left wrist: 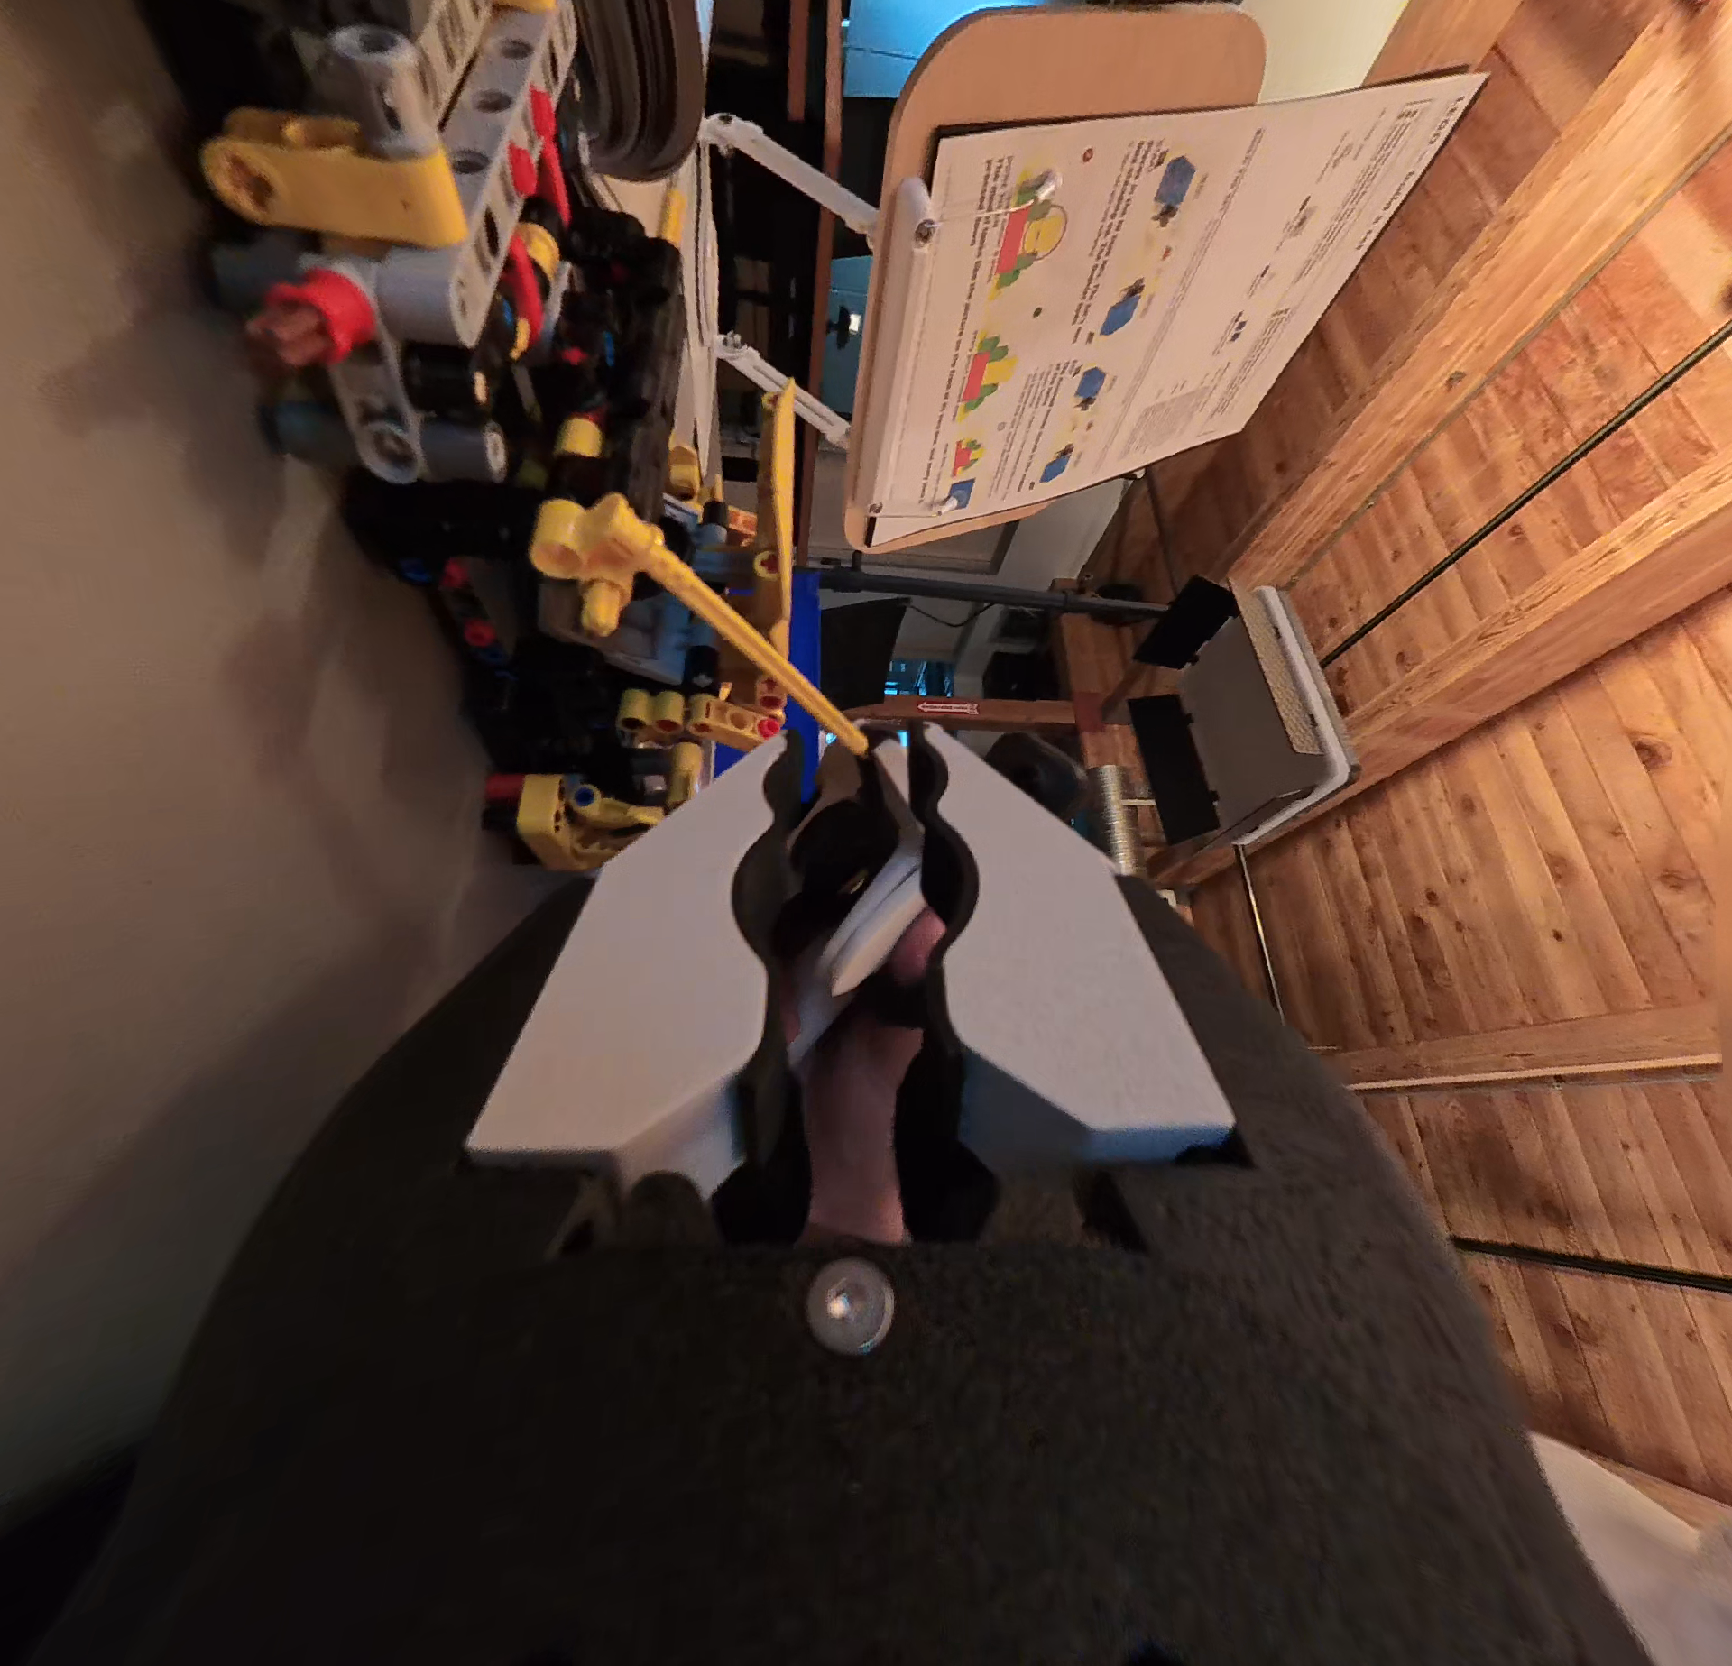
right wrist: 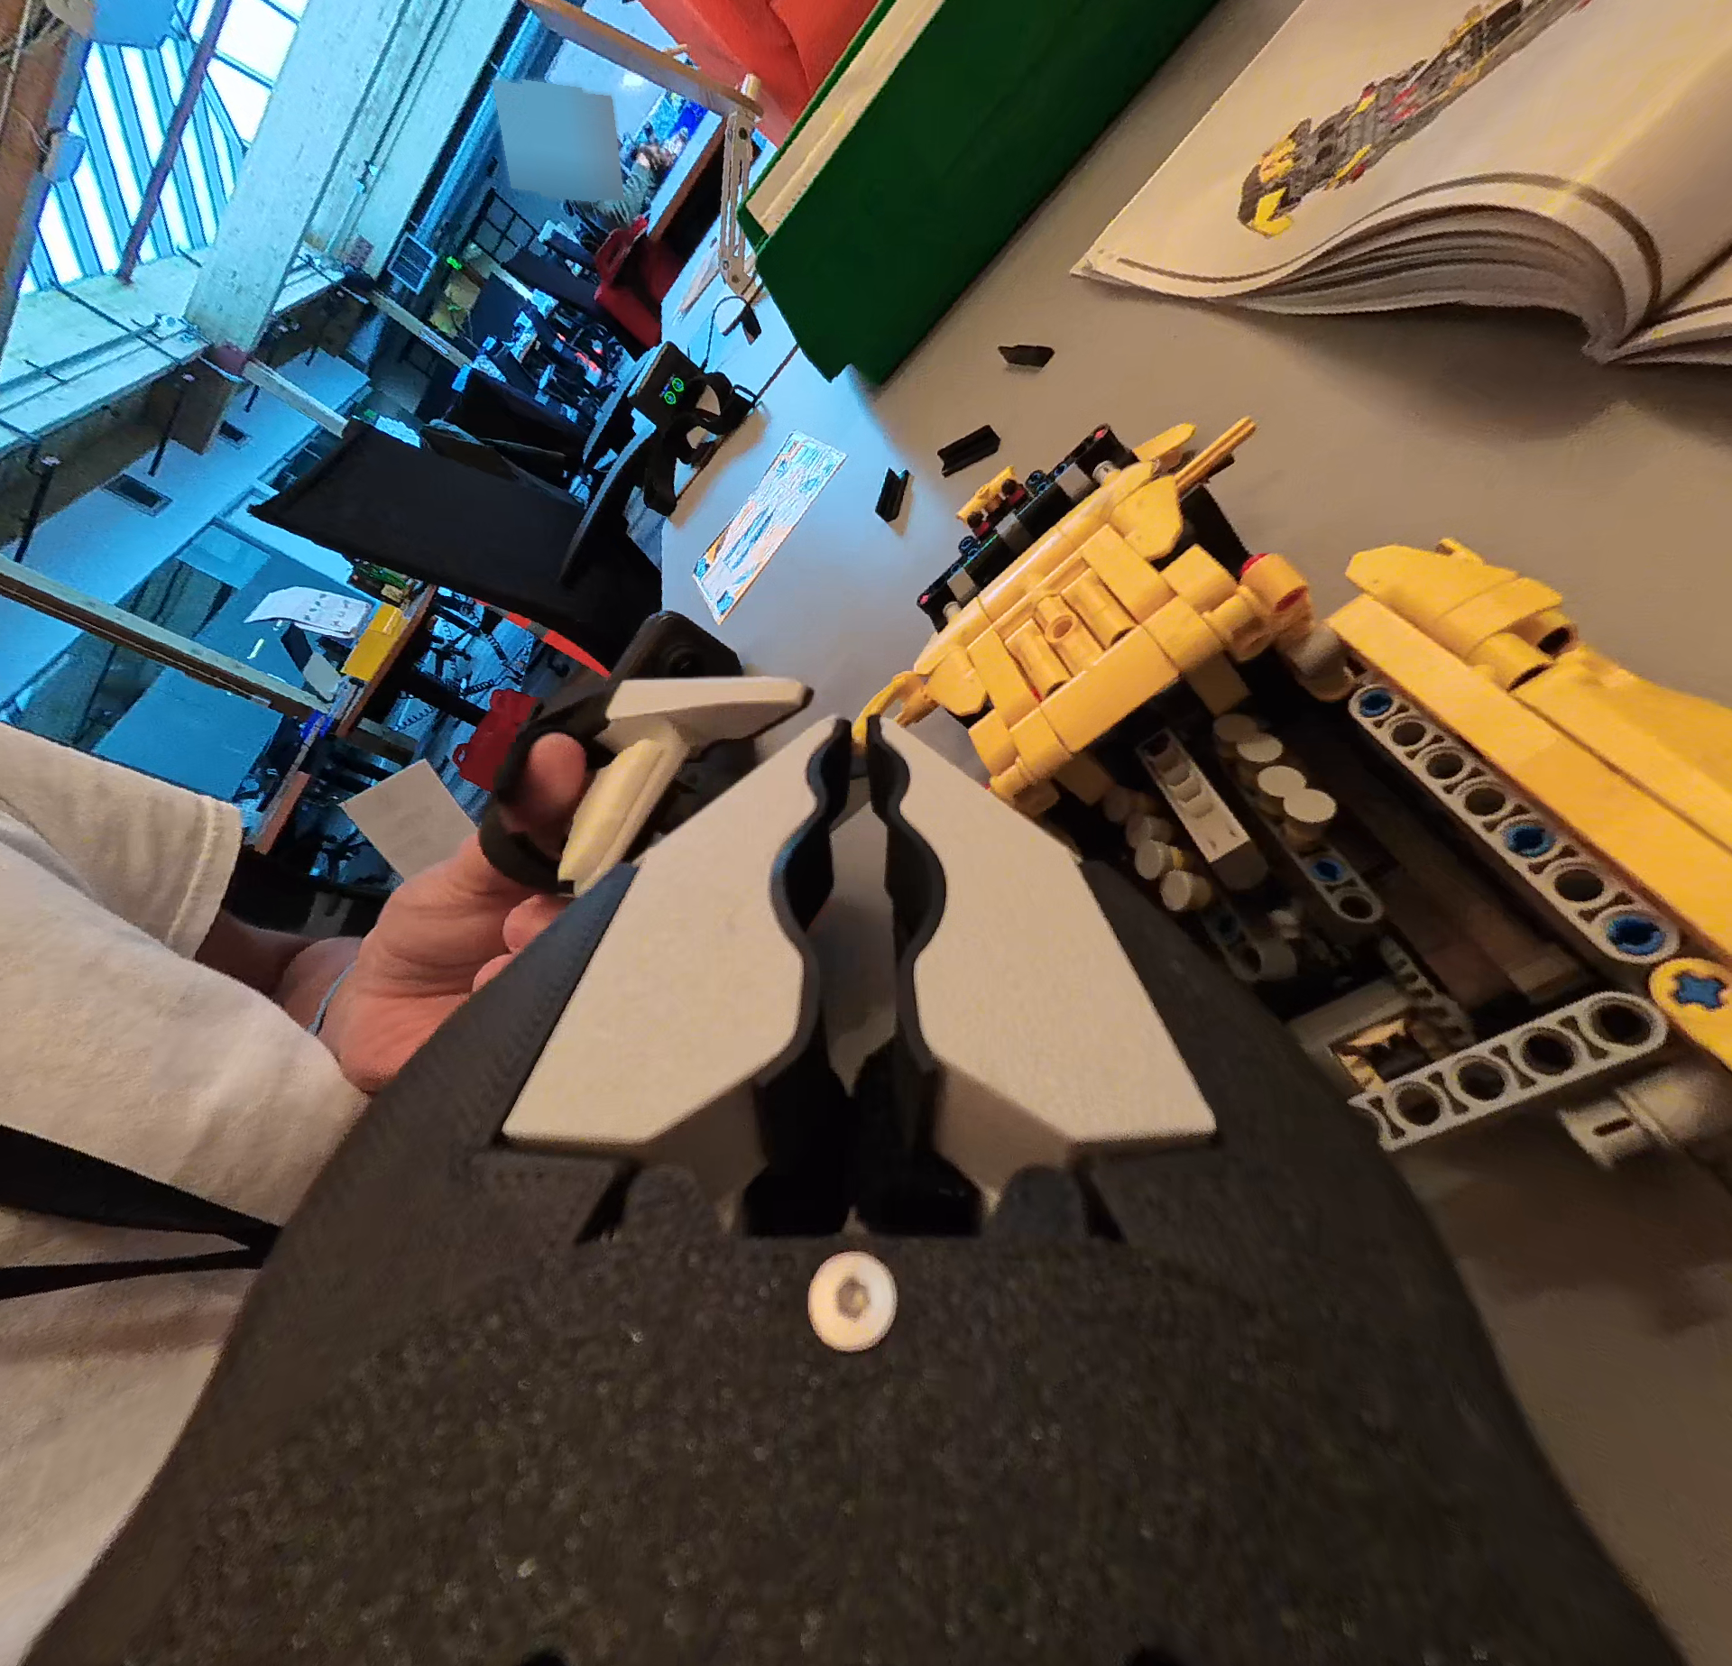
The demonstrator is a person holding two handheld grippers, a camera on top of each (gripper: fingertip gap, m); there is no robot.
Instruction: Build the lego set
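A large yellow, black and grey Lego Technic model point(right wrist: 1125, 646) lies on the grey table point(right wrist: 1406, 421); it also fills the upper left of the left wrist view point(left wrist: 487, 309). A thin yellow rod point(left wrist: 731, 637) sticks out from a yellow connector on the model. My right gripper point(right wrist: 862, 731) is shut on the rod's tip point(right wrist: 890, 695). My left gripper point(left wrist: 855, 745) is open with nothing between its pads. Through its gap I see the right gripper's tip and a hand. The left gripper also shows in the right wrist view point(right wrist: 694, 712), held in a hand just left of the rod.
An open instruction book point(right wrist: 1406, 168) and a green box point(right wrist: 937, 168) lie at the table's far side. Three loose black pieces point(right wrist: 970, 450) and a leaflet point(right wrist: 768, 525) lie near the model. A stand with a printed sheet point(left wrist: 1125, 309) is beyond the table. The tips of both grippers are at nearly the same place.
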